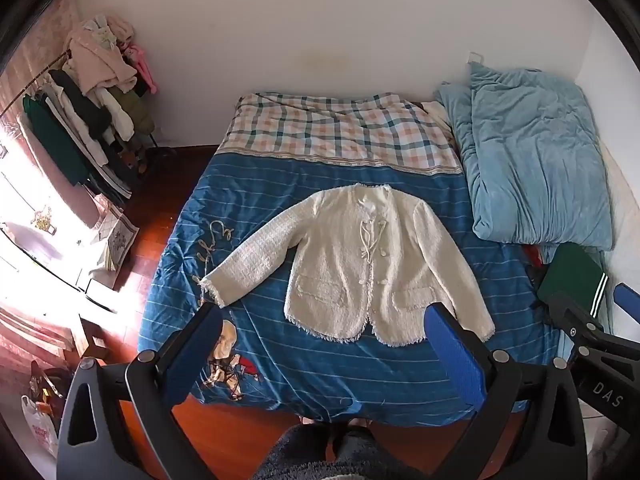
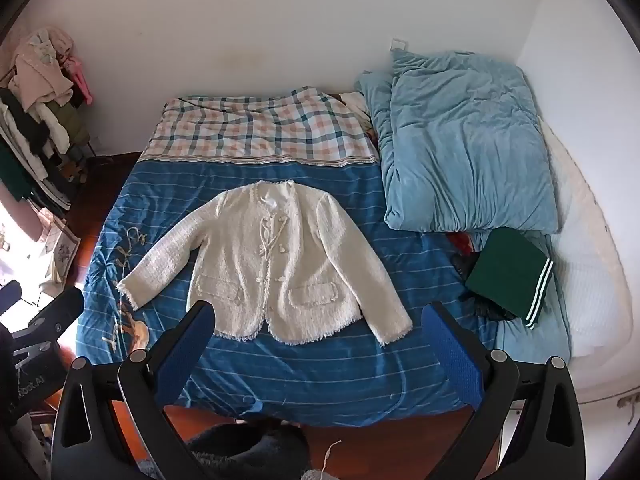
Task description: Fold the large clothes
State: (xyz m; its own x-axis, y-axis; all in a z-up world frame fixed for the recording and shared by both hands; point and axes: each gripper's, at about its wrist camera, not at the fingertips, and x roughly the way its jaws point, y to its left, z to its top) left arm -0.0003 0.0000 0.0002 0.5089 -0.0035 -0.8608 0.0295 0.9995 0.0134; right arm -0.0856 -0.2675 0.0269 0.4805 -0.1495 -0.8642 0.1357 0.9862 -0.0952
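A cream tweed jacket with fringed hem and two flap pockets (image 1: 372, 264) lies flat, front up, on the blue striped bedspread (image 1: 320, 364) at the centre of the bed, collar toward 12 o'clock and hem toward 6 o'clock. Its left-hand sleeve extends toward 8 o'clock; the other sleeve lies along the body, its cuff toward 5 o'clock.

The left claw (image 1: 322, 354) is spread wide, its blue-padded fingers (image 1: 454, 354) above the near edge of the bed and holding nothing. The right claw (image 2: 320, 350) is likewise spread wide and empty, short of the jacket hem.

At 12 o'clock a folded plaid quilt in orange, white and teal (image 2: 260, 128) lies across the bed. At 2 o'clock sits a bunched light-blue duvet (image 2: 464, 148). At 3 o'clock a folded dark green garment with white striped trim (image 2: 508, 272) rests beside the duvet. At 10 o'clock stands a loaded clothes rack (image 1: 88, 112) against the wall.
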